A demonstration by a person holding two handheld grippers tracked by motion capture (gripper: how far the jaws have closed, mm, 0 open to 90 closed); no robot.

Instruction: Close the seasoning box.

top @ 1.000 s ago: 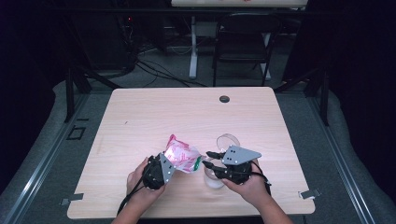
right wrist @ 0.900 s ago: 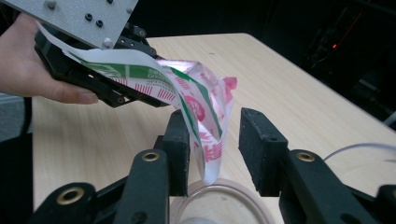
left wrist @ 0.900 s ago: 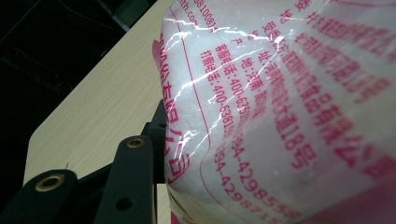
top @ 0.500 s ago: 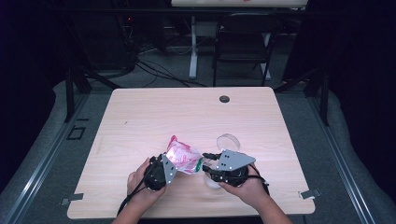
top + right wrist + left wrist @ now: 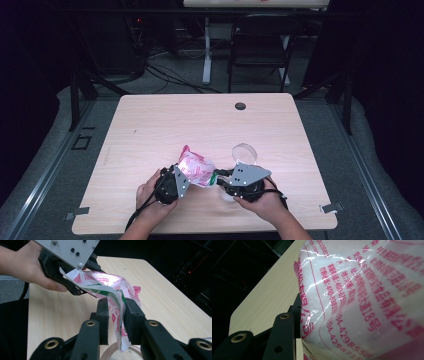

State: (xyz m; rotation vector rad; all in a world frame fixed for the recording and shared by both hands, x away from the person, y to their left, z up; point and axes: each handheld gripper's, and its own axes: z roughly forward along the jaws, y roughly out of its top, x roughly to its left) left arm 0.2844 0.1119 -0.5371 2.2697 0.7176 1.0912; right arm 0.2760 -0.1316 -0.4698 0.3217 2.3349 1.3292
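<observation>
A pink-and-white printed plastic bag point(image 5: 195, 169) hangs tilted above the table's front middle. My left gripper point(image 5: 181, 179) is shut on its lower left part. In the left gripper view the bag point(image 5: 362, 302) fills most of the frame, with one black finger point(image 5: 284, 332) against its side. My right gripper point(image 5: 220, 176) comes in from the right. Its jaws have just been closing, and in the right gripper view the gripper point(image 5: 116, 307) flanks the bag's loose edge point(image 5: 118, 315) with a little slack. Beyond it, the left gripper point(image 5: 72, 272) clamps the bag point(image 5: 110, 282).
A clear round bowl point(image 5: 227, 196) sits on the table under my right gripper and appears below its jaws as a rim point(image 5: 112, 352). A clear lid point(image 5: 244, 152) lies just behind. A dark round grommet point(image 5: 240, 106) marks the table's far edge.
My right gripper has shifted slightly left toward the bag, and its jaws have narrowed around the bag's loose edge. The left gripper and bag have stayed put.
</observation>
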